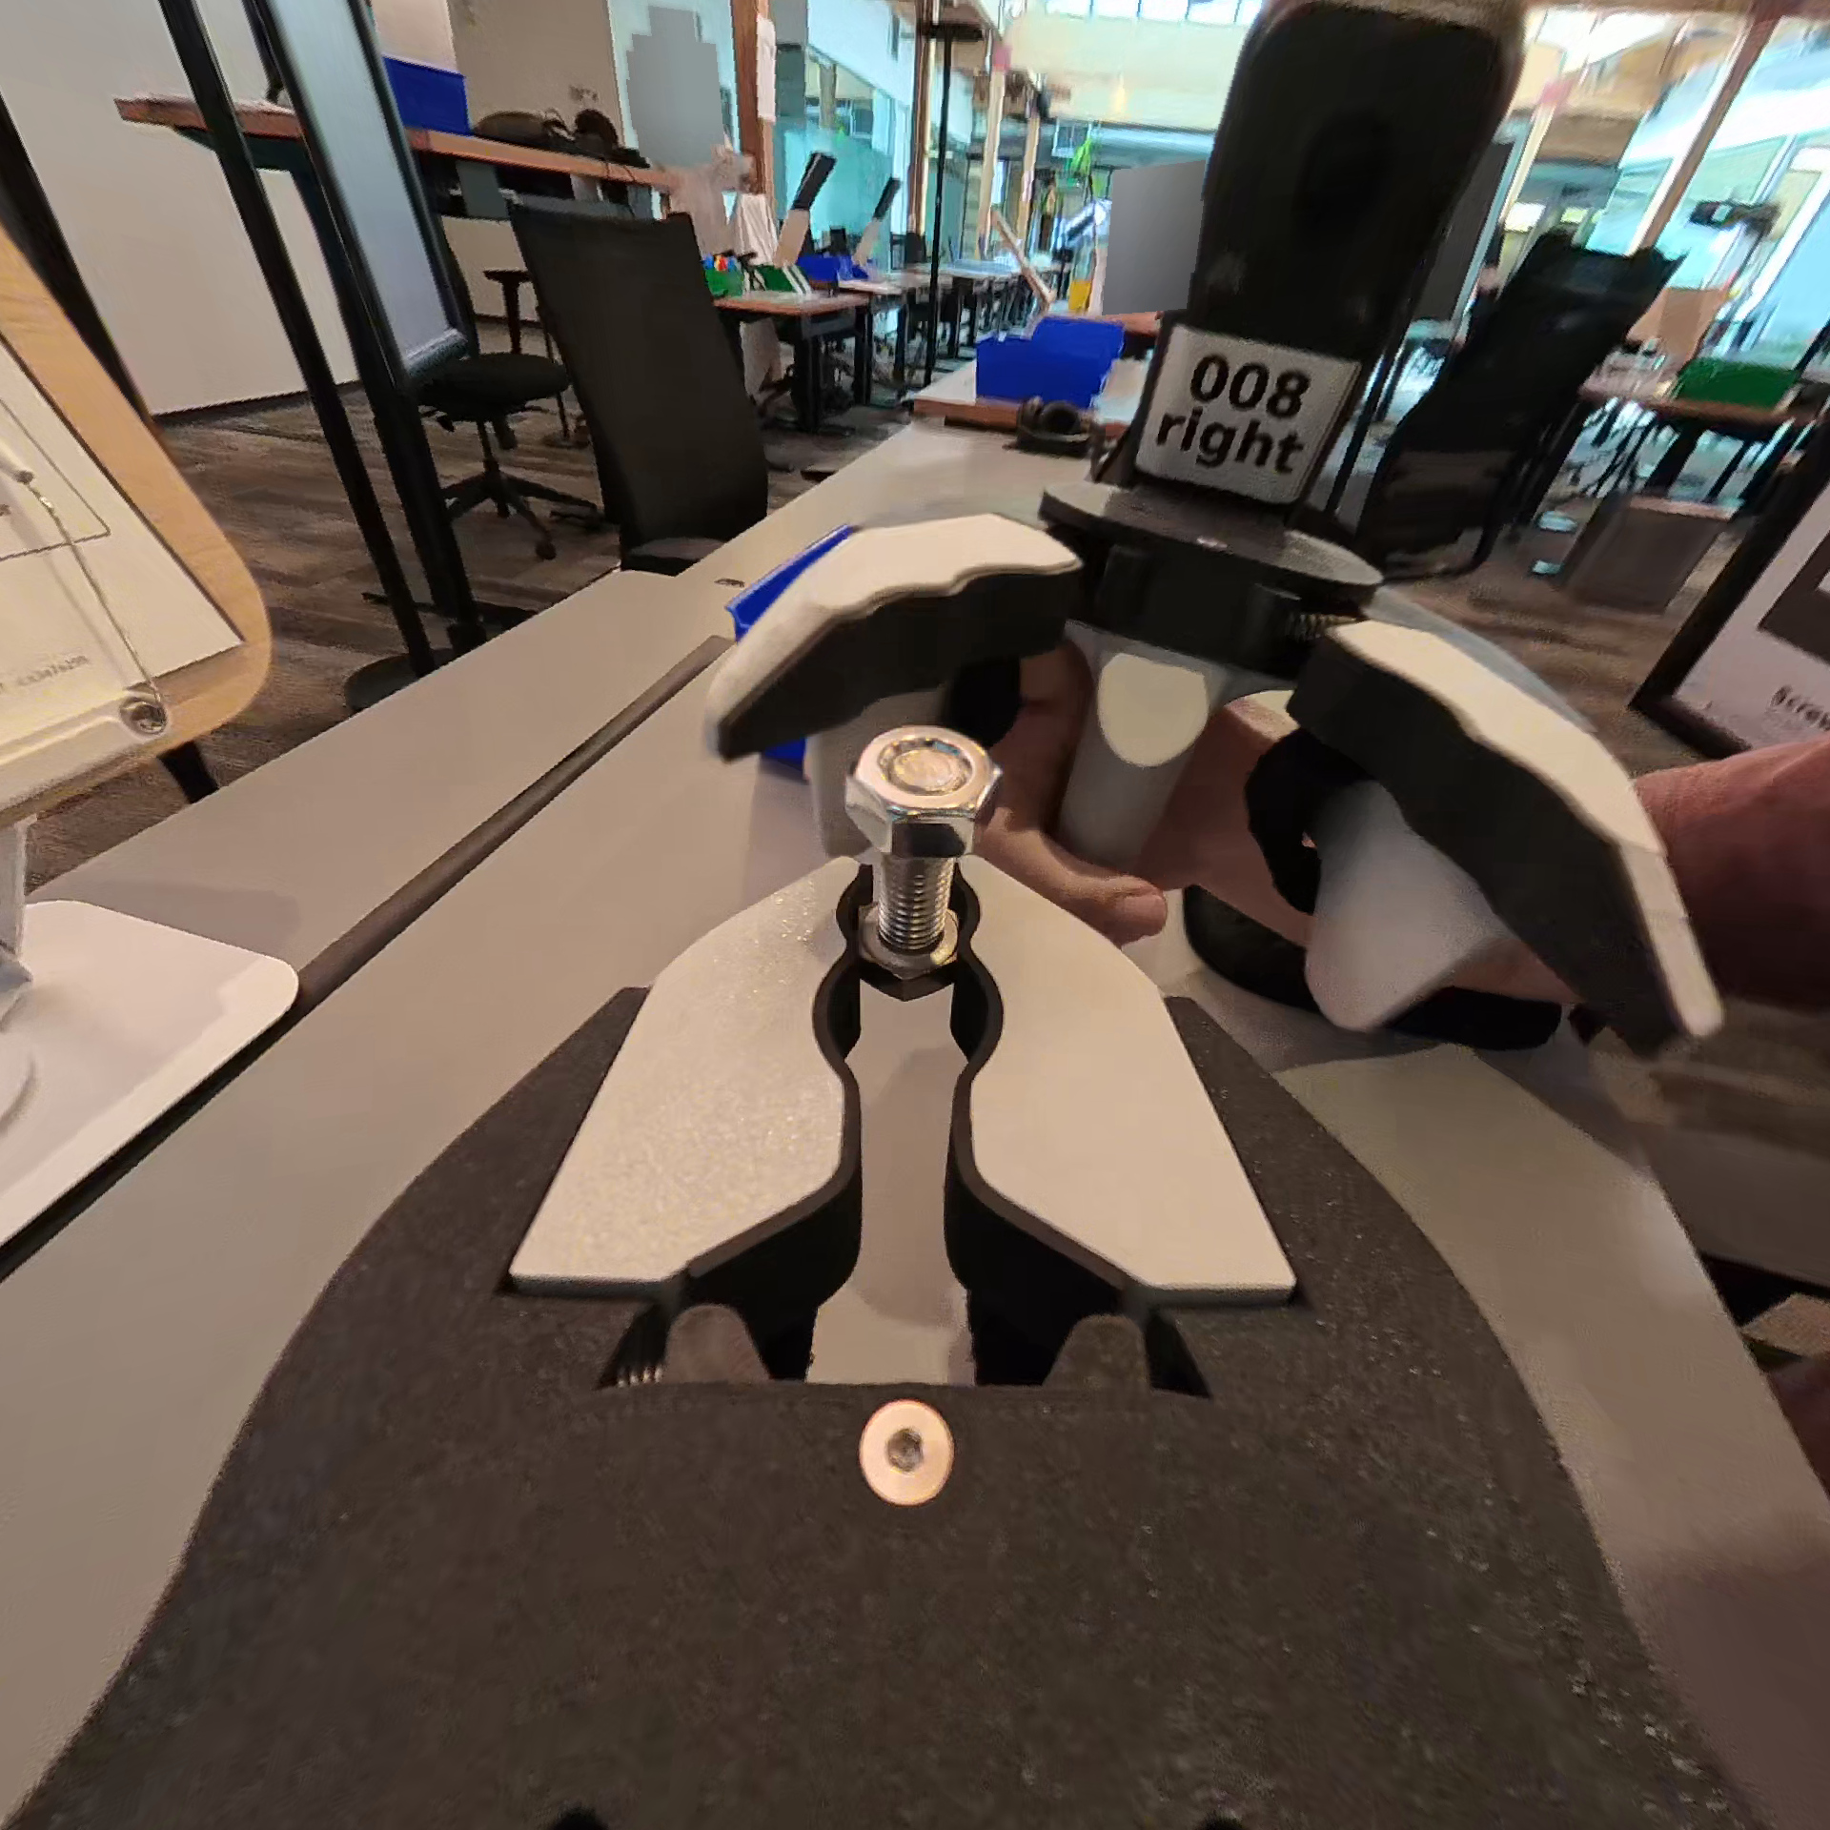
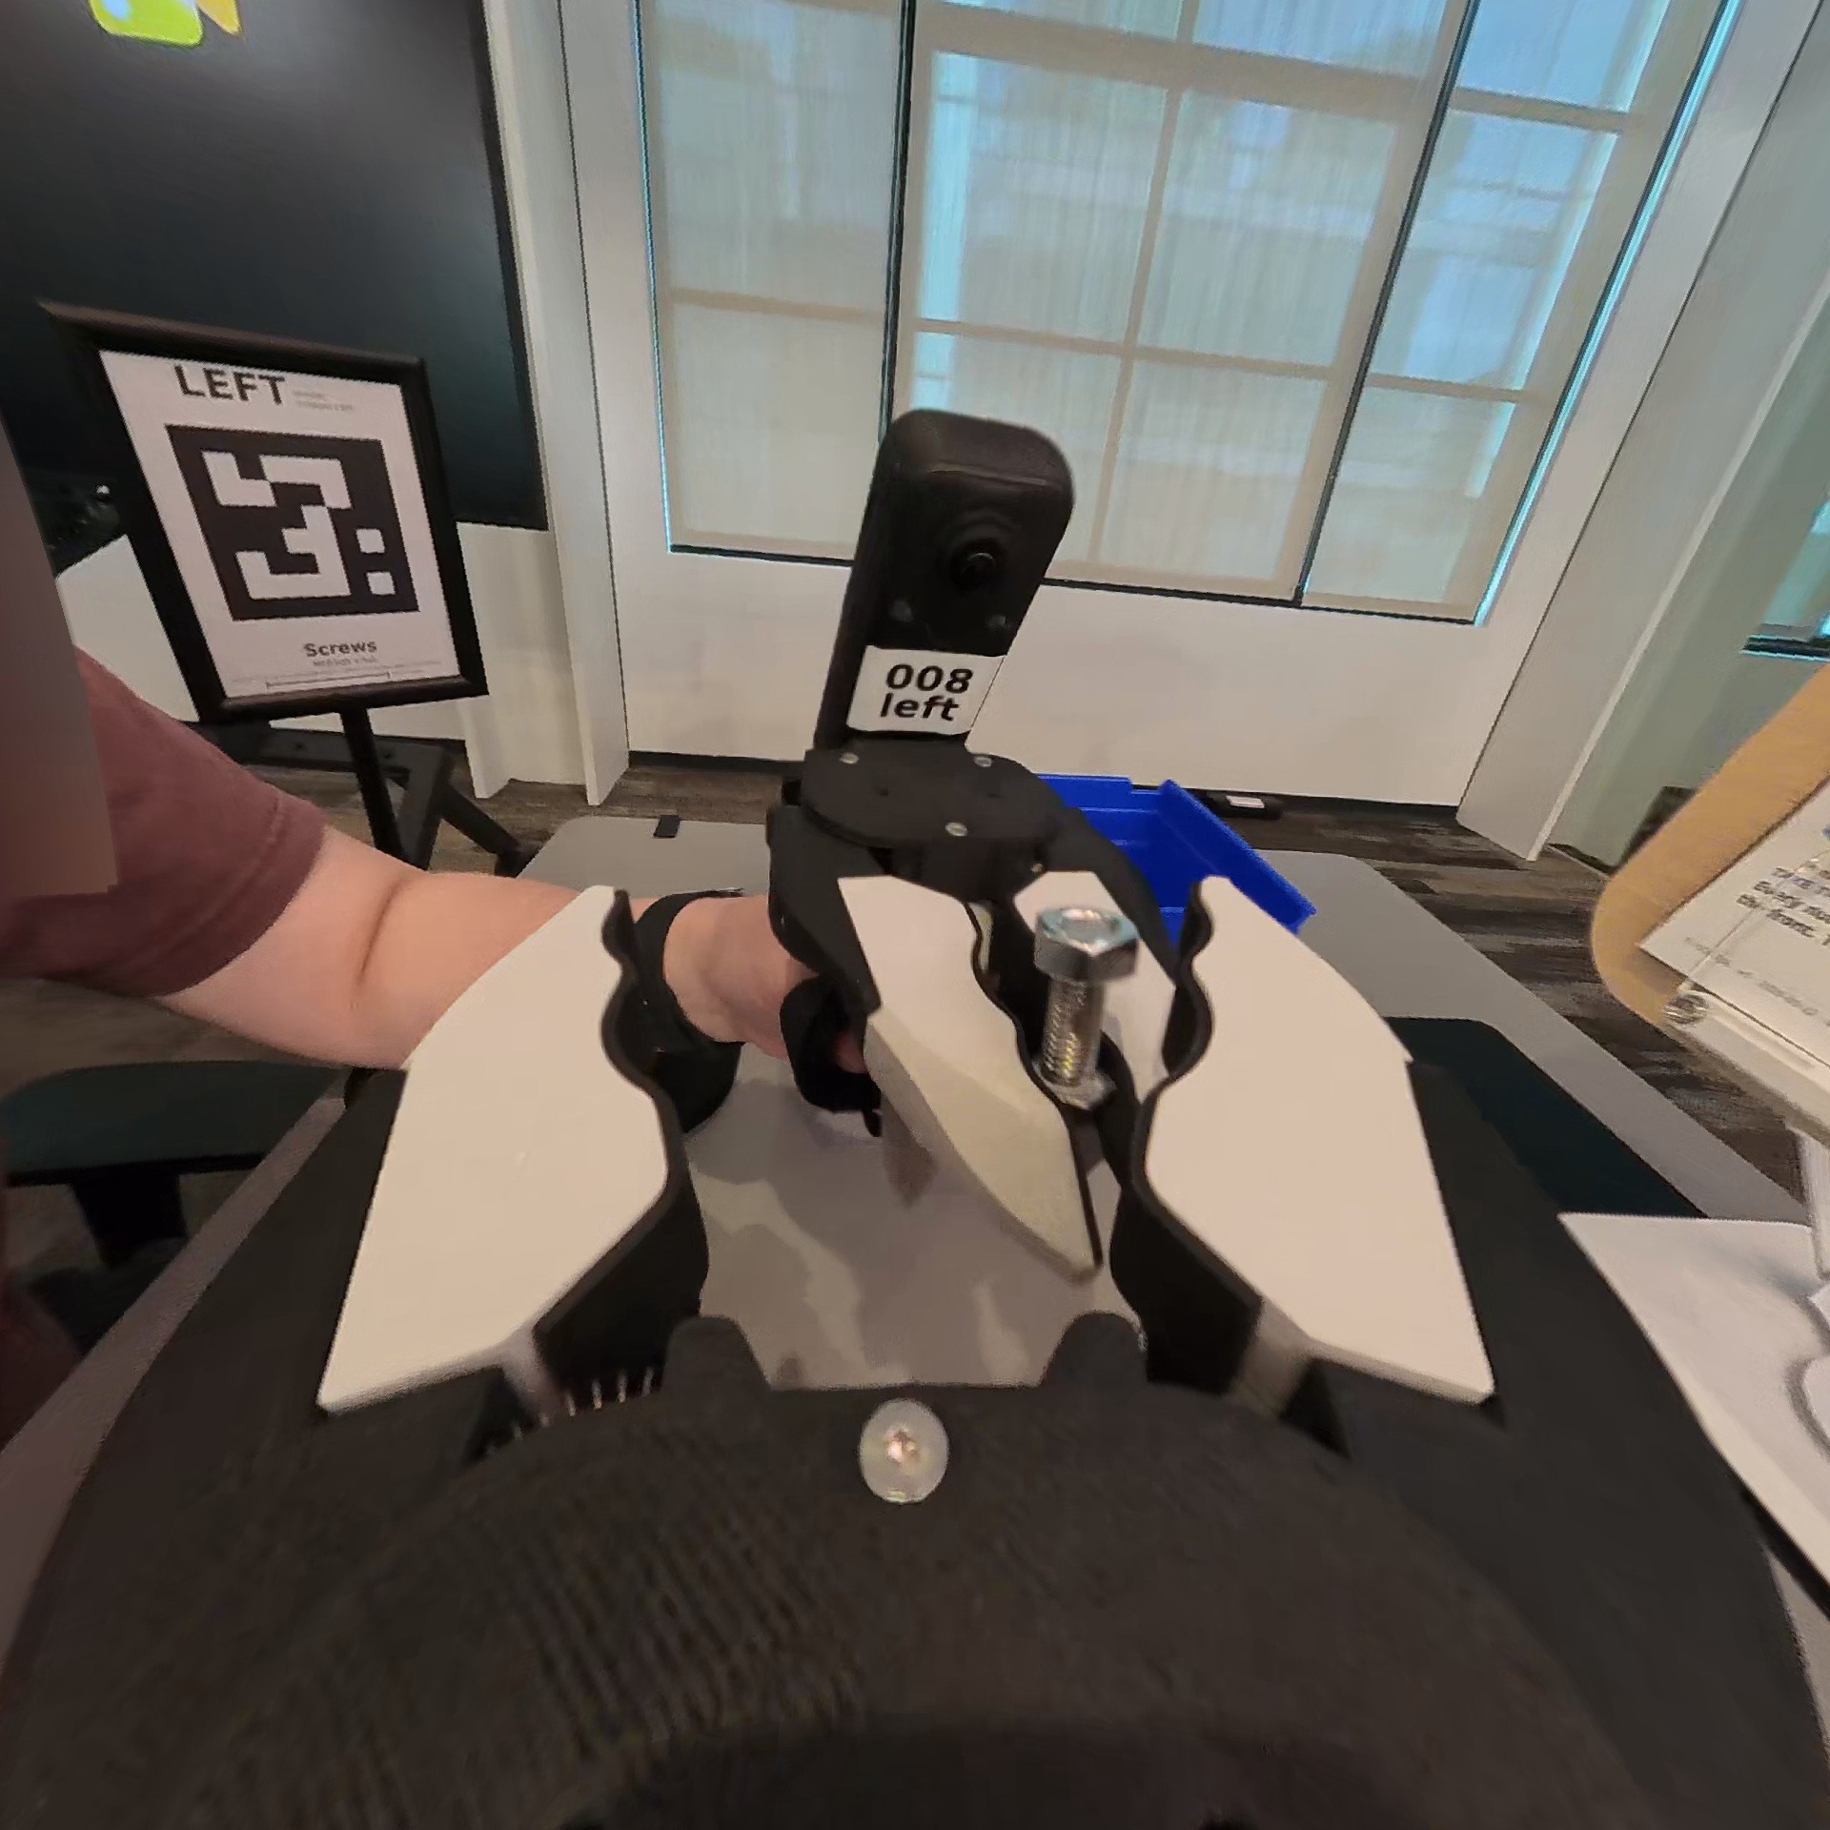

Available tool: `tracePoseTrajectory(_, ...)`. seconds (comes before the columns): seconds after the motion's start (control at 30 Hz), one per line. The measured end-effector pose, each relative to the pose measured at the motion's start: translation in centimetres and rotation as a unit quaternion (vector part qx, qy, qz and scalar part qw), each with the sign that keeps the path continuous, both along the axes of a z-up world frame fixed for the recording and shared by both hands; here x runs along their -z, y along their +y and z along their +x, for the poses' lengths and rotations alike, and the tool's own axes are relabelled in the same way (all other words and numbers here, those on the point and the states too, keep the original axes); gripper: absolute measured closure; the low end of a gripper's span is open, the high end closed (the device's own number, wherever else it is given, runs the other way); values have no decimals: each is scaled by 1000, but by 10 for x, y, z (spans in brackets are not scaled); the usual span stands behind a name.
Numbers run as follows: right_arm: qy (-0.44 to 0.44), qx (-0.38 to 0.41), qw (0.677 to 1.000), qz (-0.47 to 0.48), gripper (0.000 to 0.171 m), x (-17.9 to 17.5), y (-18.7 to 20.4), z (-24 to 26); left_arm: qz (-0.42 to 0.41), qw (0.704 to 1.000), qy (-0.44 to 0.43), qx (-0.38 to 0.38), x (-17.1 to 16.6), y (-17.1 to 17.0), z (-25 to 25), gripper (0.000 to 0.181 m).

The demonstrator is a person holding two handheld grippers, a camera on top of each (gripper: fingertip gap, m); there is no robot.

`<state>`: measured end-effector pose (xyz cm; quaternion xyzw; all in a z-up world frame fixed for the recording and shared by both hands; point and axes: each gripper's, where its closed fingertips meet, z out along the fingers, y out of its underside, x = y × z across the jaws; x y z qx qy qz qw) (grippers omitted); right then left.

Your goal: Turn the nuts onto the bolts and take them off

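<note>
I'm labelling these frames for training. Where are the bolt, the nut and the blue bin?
bolt (image 1: pixel 922 792): left wrist view, on its hex head.
nut (image 1: pixel 907 953): left wrist view, on its rim at the thread's base.
blue bin (image 2: pixel 1213 871): right wrist view, on its side wall.

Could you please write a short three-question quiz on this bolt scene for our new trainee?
1. True or false: the right gripper is clamped on the bolt head.
2. What does the left gripper hold? A) the nut low on the bolt B) the blue bin C) nothing
3. Fill in: the bolt stands with its head pointing ____.

Key: 1. False; it is open, near the bolt. 2. A. 3. Up.
</note>
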<state>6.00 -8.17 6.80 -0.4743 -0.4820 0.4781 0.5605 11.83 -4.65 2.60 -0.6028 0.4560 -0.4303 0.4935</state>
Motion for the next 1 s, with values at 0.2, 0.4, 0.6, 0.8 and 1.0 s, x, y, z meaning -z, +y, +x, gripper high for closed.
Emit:
tracePoseTrajectory(0.2,-37,-6,999,17,76,6,-3,2,16,999,39,-19,7,4,-1,168)
tracePoseTrajectory(0.4,-32,31,999,24,109,-4,15,24,18,997,67,-28,9,8,-10,168)
tracePoseTrajectory(0.6,-96,57,992,56,134,12,24,29,34,991,129,5,25,-8,2,168)
tracePoseTrajectory(0.8,-100,21,994,27,149,21,19,23,24,993,118,13,21,-12,5,168)
tracePoseTrajectory(1.0,-78,8,997,-4,158,21,19,20,8,995,92,21,13,-15,4,168)
